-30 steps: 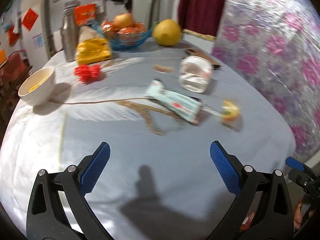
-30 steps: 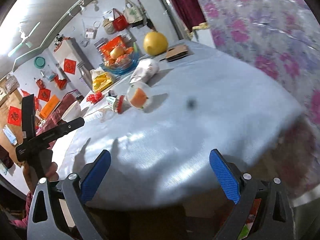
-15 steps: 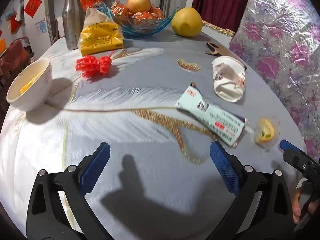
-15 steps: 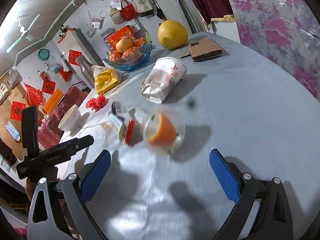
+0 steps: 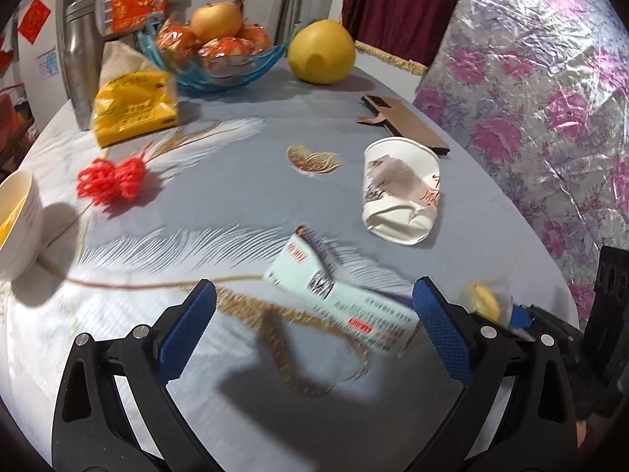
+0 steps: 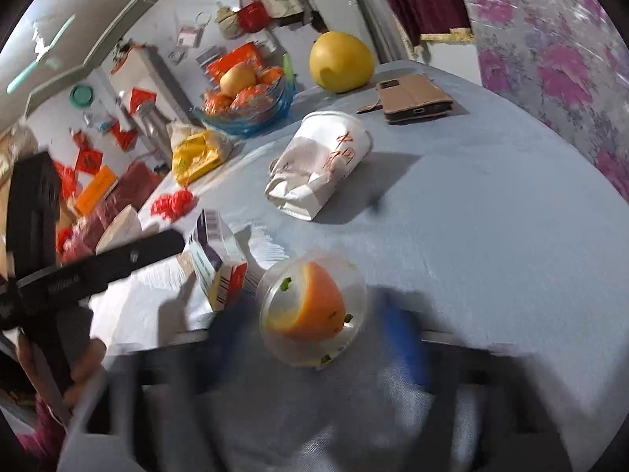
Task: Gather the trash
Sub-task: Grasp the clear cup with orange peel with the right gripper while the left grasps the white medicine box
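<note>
A flattened white and teal carton [image 5: 342, 299] lies on the grey tablecloth [image 5: 236, 196], between the tips of my open left gripper [image 5: 314, 322]. A crushed white paper cup [image 5: 399, 192] lies beyond it to the right. A clear plastic cup with an orange peel inside [image 6: 310, 306] lies on its side between the blurred blue fingers of my right gripper [image 6: 314, 334], whose jaws stand apart on either side of it. The carton [image 6: 216, 259] and the paper cup [image 6: 318, 165] also show in the right wrist view.
A white bowl [image 5: 15, 224] stands at the left edge, a red knot ornament [image 5: 110, 181] near it. At the back are a yellow bag [image 5: 133, 106], a steel flask [image 5: 80, 59], a blue fruit bowl [image 5: 220, 51], a pomelo [image 5: 320, 51] and a brown phone case [image 5: 401, 126].
Both grippers moved forward over the table. The left one now has the carton between its tips. The right one has come around the plastic cup and its jaws have narrowed.
</note>
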`<state>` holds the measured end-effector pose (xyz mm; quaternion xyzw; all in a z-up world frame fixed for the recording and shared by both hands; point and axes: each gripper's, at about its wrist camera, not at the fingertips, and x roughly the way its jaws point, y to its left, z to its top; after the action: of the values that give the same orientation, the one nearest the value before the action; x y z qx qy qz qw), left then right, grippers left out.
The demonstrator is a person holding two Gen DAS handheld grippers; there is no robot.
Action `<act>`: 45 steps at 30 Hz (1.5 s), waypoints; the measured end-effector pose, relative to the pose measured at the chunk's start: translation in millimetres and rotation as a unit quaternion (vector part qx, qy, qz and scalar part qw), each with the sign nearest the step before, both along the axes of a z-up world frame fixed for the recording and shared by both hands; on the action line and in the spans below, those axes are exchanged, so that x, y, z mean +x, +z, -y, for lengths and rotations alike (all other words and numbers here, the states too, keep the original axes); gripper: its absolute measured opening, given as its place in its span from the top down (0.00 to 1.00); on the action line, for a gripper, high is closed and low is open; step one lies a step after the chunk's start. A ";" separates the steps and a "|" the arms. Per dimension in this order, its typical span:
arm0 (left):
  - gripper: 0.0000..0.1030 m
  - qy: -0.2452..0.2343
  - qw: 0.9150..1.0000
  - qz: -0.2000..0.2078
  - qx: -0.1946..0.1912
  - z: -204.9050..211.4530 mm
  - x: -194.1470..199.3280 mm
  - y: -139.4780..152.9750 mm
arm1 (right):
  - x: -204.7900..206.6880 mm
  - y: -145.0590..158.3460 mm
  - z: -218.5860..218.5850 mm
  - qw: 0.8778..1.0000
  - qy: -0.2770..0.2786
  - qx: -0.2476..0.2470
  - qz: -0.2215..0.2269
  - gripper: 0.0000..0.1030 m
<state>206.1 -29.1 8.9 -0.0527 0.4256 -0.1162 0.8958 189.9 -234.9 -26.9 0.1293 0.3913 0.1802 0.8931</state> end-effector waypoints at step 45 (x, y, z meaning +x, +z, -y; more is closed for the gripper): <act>0.59 -0.003 0.999 0.033 0.015 -1.0 -69.2 2.5 | -114.1 37.0 39.3 0.995 -0.053 -0.001 0.083 0.45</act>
<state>136.9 -28.0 11.3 -0.0343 0.3979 -0.1143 0.9096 75.9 -274.2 10.1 0.1337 0.3087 0.1419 0.9310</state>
